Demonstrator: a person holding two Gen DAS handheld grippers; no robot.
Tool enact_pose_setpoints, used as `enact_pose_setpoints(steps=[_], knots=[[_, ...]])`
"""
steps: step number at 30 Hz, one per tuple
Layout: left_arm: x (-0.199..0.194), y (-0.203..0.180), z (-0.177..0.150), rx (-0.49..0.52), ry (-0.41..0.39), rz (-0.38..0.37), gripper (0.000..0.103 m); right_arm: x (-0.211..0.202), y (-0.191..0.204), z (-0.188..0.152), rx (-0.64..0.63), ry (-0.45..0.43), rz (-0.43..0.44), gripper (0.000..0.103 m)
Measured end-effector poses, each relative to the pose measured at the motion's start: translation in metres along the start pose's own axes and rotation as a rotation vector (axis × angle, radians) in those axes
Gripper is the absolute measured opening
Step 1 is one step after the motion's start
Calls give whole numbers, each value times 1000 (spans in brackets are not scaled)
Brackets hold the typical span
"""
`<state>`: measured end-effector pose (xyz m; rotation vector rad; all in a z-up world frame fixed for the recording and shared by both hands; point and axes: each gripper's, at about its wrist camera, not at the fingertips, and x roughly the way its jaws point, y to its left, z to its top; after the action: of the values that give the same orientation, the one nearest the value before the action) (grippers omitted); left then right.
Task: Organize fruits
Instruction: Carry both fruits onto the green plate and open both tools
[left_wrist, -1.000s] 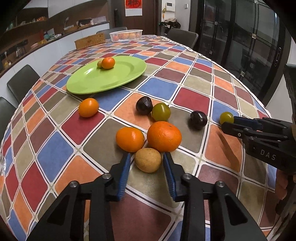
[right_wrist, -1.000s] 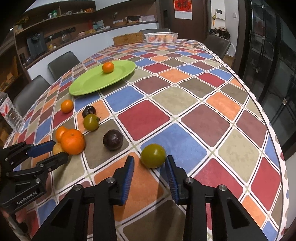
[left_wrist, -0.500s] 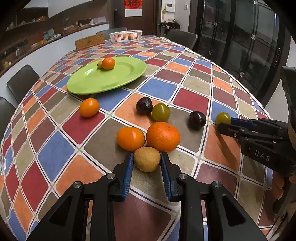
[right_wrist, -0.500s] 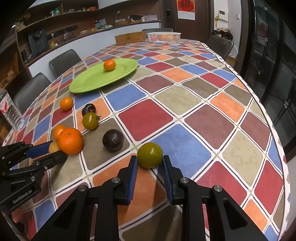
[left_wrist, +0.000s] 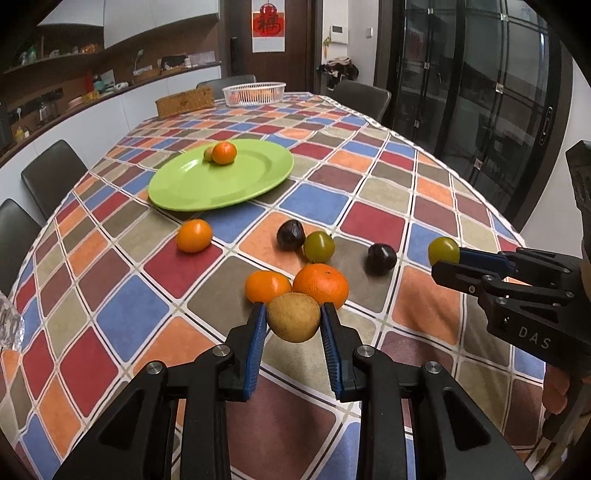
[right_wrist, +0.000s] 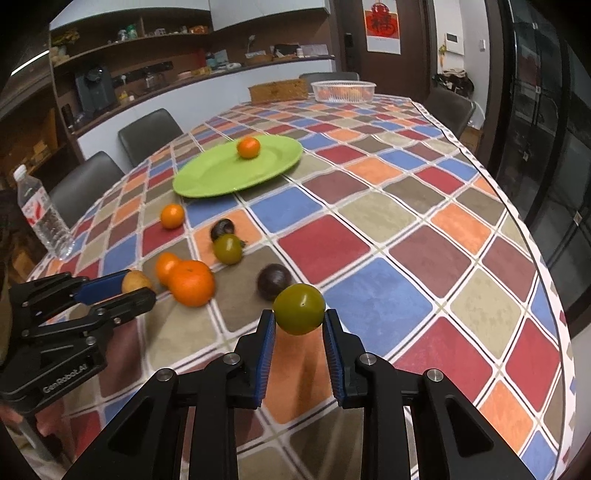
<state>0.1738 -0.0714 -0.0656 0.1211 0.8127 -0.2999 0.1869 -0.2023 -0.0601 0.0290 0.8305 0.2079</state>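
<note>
Since a second ago both pairs of jaws have closed on their fruits and begun to lift them: the brown fruit (left_wrist: 293, 322) sat loose between open pads before, and the green fruit (right_wrist: 299, 308) lay on the cloth.

In the left wrist view, the left gripper (left_wrist: 293, 323) at lower centre is clamped on the brown fruit, its blue pads pressing both sides at the widest part, likely so the round skin cannot roll out. Just behind it two oranges (left_wrist: 320, 285) lie touching each other. At the right edge the right gripper (left_wrist: 445, 254) is pinched on the green fruit.

The plate (left_wrist: 258, 184) in the upper left of centre already carries an orange and a small pale fruit, so it seems to be the collecting spot. Between it and the grippers a small orange (left_wrist: 194, 235), two dark fruits (left_wrist: 291, 235) and another green one (left_wrist: 319, 246) wait on the tablecloth (left_wrist: 373, 225).
</note>
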Motion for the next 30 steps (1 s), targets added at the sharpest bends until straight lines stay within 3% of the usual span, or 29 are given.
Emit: enact_pose_setpoints(steps=[15,30], knots=[[-37,10,19,-3,-125,3,29,-35,33,24,-60,-106,57,27],[-44,34,50,8,-215,49,29,-33,50,62,-84,-169,100,28]])
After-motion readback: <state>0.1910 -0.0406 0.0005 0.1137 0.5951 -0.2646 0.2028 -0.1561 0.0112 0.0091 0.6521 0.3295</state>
